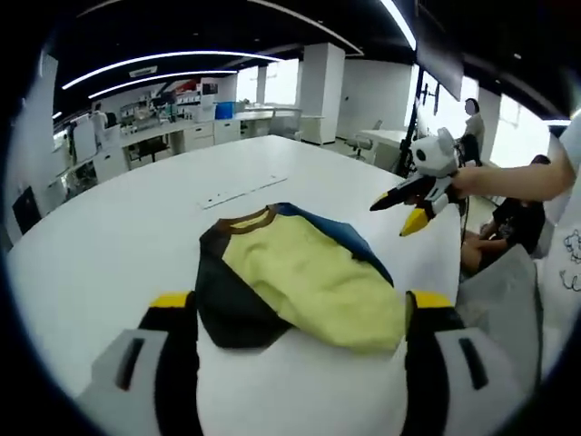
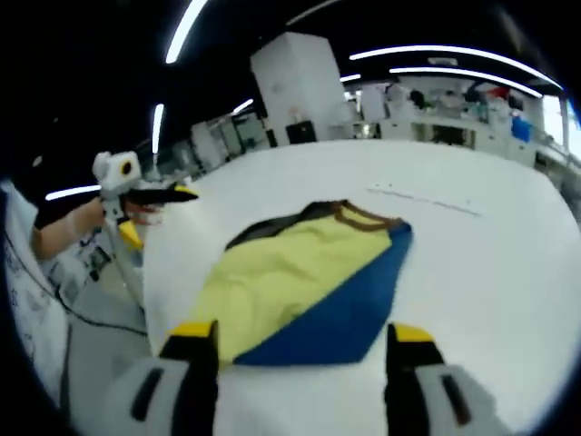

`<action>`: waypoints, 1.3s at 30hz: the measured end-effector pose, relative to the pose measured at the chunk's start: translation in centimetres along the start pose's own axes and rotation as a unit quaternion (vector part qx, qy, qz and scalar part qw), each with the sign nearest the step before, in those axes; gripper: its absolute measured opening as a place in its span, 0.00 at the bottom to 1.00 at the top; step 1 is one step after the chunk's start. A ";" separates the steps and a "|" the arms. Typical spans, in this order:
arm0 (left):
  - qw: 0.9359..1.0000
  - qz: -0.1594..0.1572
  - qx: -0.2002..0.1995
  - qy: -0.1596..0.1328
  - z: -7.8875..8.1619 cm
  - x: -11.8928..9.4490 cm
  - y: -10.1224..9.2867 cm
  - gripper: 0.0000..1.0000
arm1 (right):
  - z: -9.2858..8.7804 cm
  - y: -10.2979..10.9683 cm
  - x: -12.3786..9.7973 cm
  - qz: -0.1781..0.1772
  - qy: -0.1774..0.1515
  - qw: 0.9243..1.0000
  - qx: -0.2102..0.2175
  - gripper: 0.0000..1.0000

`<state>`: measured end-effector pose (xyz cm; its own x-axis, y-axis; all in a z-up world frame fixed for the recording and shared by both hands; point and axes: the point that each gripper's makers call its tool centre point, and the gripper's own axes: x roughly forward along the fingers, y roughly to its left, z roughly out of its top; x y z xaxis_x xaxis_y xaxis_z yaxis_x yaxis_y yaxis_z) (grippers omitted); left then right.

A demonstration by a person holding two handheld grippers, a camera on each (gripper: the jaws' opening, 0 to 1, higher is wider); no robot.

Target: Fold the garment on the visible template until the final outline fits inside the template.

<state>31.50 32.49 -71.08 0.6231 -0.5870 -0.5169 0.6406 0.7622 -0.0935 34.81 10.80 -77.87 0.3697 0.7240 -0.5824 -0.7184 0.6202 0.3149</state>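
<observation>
A folded garment (image 1: 304,277) lies on the white table (image 1: 136,227). It has a yellow front, a black sleeve on one side, a blue sleeve on the other and a brown collar at its far end. My left gripper (image 1: 301,304) hovers at the garment's near edge, its yellow-tipped jaws wide apart and holding nothing. In the right gripper view the garment (image 2: 290,272) shows yellow and blue, and my right gripper (image 2: 301,334) stands open just short of its blue edge. A hand holds each gripper in the air beside the table: the right gripper (image 1: 413,207) and the left gripper (image 2: 150,204).
A thin pale strip (image 1: 241,193) lies on the table beyond the collar, seen as a faint line (image 2: 427,202) in the right gripper view. The table's edge (image 1: 454,263) runs close to the garment. A person (image 1: 508,227) sits past it. Desks and a white column (image 1: 318,91) stand behind.
</observation>
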 end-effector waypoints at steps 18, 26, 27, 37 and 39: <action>1.000 0.000 -0.007 0.011 -1.2 -0.1 -0.4 0.91 | -4.0 0.9 2.1 0.020 -0.022 0.985 0.170 0.43; 0.999 -0.002 0.015 0.030 -1.8 -0.4 -0.7 0.90 | -4.8 1.2 3.0 0.029 -0.026 0.977 0.208 0.36; 1.000 -0.002 0.012 0.029 -1.8 -0.5 -0.8 0.90 | -4.8 1.4 3.0 0.031 -0.029 0.977 0.211 0.34; 0.999 0.000 0.007 0.033 -2.3 -0.6 -0.9 0.88 | -4.7 2.0 4.2 0.047 -0.040 0.967 0.247 0.01; 0.999 0.001 0.005 0.034 -2.5 -0.5 -0.8 0.88 | -4.0 2.4 4.0 0.054 -0.048 0.965 0.251 0.00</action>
<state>29.53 32.88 -72.83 0.5928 -0.5652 -0.5737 0.6441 0.7603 -0.0836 32.23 13.99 -82.49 0.3789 0.8026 -0.4608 -0.3882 0.5898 0.7081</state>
